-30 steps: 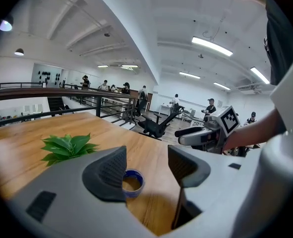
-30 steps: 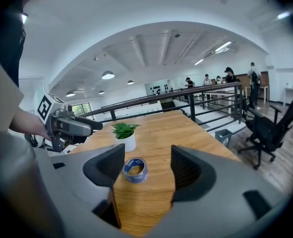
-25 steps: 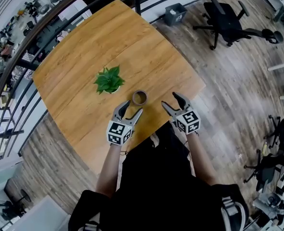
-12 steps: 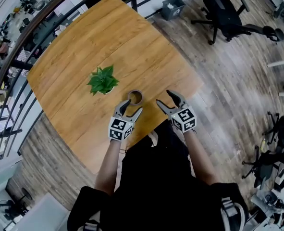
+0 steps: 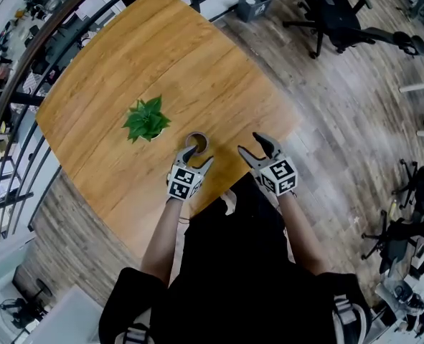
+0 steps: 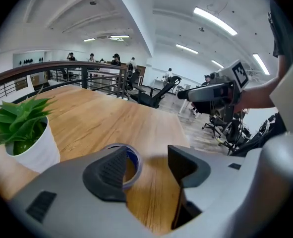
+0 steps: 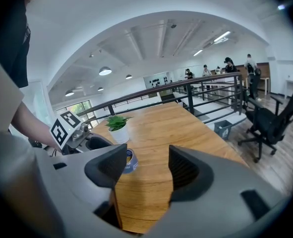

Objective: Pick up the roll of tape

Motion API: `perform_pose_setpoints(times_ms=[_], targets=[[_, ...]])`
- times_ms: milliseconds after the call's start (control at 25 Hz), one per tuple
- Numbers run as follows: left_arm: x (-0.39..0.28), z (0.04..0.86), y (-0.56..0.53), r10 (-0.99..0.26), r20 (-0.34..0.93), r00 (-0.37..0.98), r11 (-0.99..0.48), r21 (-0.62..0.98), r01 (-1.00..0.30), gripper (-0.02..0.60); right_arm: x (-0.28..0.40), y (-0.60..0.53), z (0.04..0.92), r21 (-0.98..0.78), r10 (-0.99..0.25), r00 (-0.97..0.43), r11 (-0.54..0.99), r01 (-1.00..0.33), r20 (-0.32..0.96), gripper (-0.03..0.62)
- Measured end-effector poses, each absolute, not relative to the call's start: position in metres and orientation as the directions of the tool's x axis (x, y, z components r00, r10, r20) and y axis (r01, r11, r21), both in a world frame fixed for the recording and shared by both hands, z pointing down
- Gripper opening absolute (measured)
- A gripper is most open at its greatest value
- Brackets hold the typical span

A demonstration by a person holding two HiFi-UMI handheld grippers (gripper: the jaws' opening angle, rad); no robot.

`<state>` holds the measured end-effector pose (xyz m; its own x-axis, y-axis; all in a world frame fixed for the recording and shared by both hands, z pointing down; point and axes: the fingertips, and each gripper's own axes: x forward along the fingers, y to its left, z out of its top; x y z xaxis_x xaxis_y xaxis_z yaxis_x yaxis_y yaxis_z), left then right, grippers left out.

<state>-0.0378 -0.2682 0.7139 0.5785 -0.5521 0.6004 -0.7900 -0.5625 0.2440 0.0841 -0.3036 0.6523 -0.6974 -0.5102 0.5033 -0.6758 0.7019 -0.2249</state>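
A roll of tape (image 5: 196, 141) with a blue inner rim lies flat on the wooden table (image 5: 125, 63), just right of a small potted plant (image 5: 145, 119). My left gripper (image 5: 199, 156) is open right at the roll's near side. In the left gripper view the tape (image 6: 132, 160) sits partly behind the left jaw, off to the left of the gap at the left gripper (image 6: 148, 162). My right gripper (image 5: 253, 146) hovers to the right, apart from the roll. Its jaws have just been closing a little and remain open with nothing between them. From it the tape (image 7: 129, 161) shows ahead left.
The plant's white pot (image 6: 22, 133) stands close left of the tape. The table's near edge runs under both grippers. A black railing (image 5: 25, 56) borders the far left side. An office chair (image 5: 341, 16) and a bin (image 5: 253, 3) stand on the floor beyond.
My left gripper has come down and forward until its jaws reach the tape's near rim. The right gripper has hardly shifted.
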Motion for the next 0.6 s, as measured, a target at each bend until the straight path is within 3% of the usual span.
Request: perform_pose_setpoints(times_ms=[600], targets=[[-0.024,0.767,-0.271,-0.453,0.704,0.547,-0.563,0.251,-0.788,0.25,0.105,-0.302,0.662,-0.234,-0.503,-0.678,0.683,-0.692,0.536,0.238]])
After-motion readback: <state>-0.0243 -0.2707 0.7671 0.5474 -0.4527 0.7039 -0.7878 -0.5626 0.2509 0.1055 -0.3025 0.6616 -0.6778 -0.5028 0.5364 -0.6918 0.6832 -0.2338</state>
